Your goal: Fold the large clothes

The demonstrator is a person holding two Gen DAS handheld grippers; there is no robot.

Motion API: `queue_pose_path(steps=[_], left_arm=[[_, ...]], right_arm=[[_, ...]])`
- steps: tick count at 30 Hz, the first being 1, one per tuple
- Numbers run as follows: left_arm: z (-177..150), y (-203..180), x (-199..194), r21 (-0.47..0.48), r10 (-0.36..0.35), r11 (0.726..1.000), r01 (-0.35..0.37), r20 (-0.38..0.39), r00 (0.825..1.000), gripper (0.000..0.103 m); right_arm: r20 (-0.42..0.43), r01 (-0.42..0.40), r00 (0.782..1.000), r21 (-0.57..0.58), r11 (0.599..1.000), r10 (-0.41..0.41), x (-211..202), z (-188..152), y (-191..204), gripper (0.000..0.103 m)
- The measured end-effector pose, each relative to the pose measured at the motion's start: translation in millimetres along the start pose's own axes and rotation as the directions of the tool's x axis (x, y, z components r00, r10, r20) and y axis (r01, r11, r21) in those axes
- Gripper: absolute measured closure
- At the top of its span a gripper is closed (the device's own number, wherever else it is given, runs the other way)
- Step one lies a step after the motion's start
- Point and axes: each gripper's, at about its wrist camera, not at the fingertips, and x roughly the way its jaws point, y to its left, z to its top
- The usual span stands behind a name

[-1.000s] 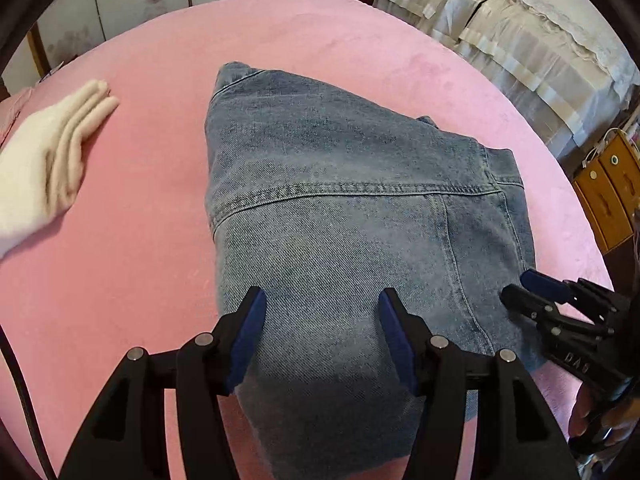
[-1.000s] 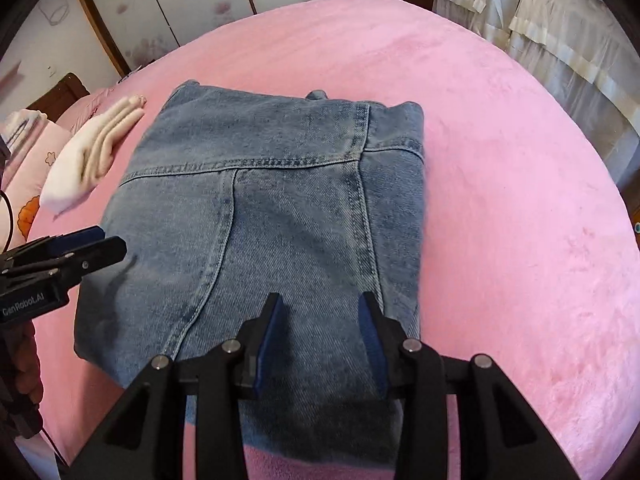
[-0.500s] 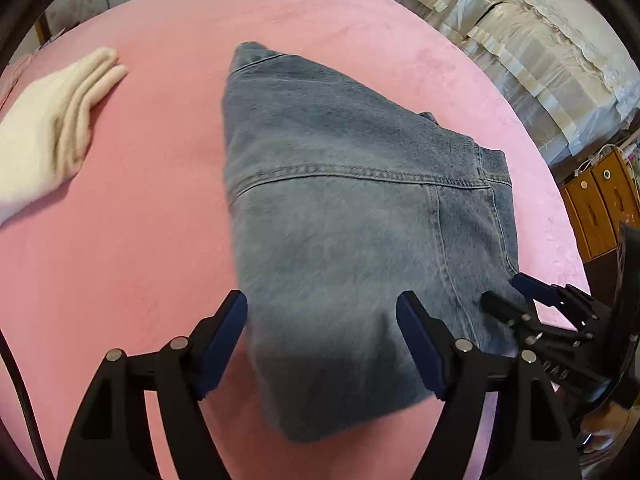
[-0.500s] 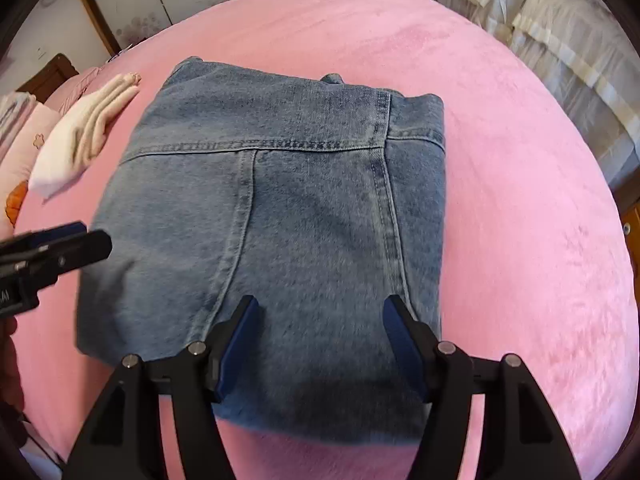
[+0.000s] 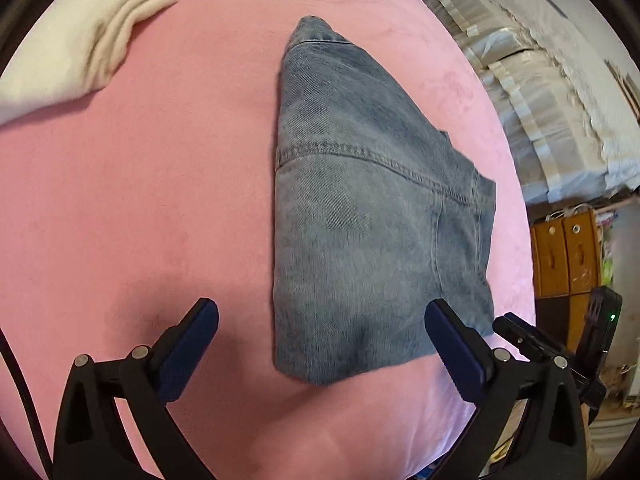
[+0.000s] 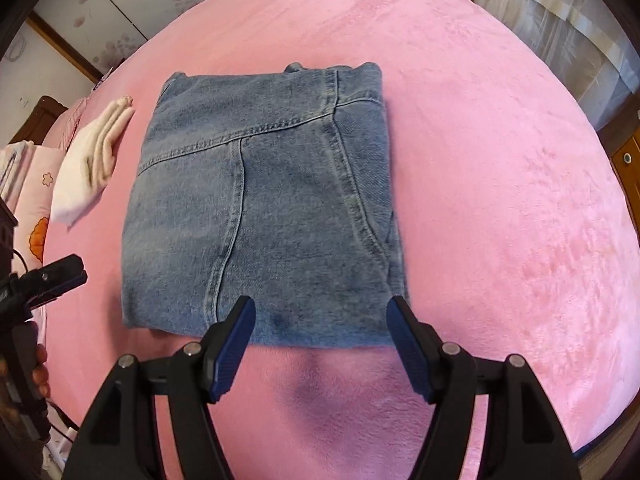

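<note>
A pair of blue jeans (image 6: 264,208) lies folded into a compact rectangle on the pink bed cover (image 6: 500,200). It also shows in the left wrist view (image 5: 368,216). My left gripper (image 5: 320,328) is open and empty, hovering just in front of the jeans' near edge. My right gripper (image 6: 320,320) is open and empty, also just in front of the near edge. The right gripper's fingers show at the right of the left wrist view (image 5: 532,344). The left gripper shows at the left edge of the right wrist view (image 6: 52,280).
A folded cream garment (image 5: 76,40) lies on the bed left of the jeans and also shows in the right wrist view (image 6: 92,160). Pink pillows (image 6: 36,184) lie at the far left. Curtains (image 5: 552,92) and a wooden cabinet (image 5: 564,252) stand beyond the bed's right edge.
Both grippers opened wider, let go of the jeans and pulled back off the near edge. The jeans now lie flat on their own.
</note>
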Motion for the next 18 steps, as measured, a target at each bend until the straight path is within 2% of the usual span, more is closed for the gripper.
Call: queue_pose_path(steps=[4, 5, 9, 11, 12, 18], left_arm=[[14, 3, 14, -0.036, -0.124, 0.992, 0.122, -0.048, 0.991, 0.001], [16, 3, 18, -0.042, -0.135, 0.990, 0.133, -0.054, 0.989, 0.001], [28, 1, 24, -0.046, -0.139, 0.989, 0.138, -0.019, 0.990, 0.001], [34, -1, 26, -0.044, -0.138, 0.990, 0.137, -0.008, 0.990, 0.001], [37, -1, 28, -0.044, -0.136, 0.990, 0.136, -0.008, 0.991, 0.001], [47, -6, 44, -0.049, -0.148, 0.988, 0.145, -0.045, 0.988, 0.001]], right_arm=[[0.017, -0.030, 0.999, 0.041, 0.999, 0.030, 0, 18, -14, 0.035], [0.019, -0.035, 0.999, 0.051, 0.998, 0.034, 2, 24, -18, 0.035], [0.026, -0.070, 0.997, 0.087, 0.994, 0.068, 12, 48, -36, 0.033], [0.028, -0.107, 0.994, 0.087, 0.991, 0.104, 17, 57, -39, 0.027], [0.022, -0.121, 0.993, 0.087, 0.989, 0.119, 20, 60, -40, 0.024], [-0.001, -0.200, 0.980, 0.052, 0.978, 0.200, 34, 74, -41, 0.022]])
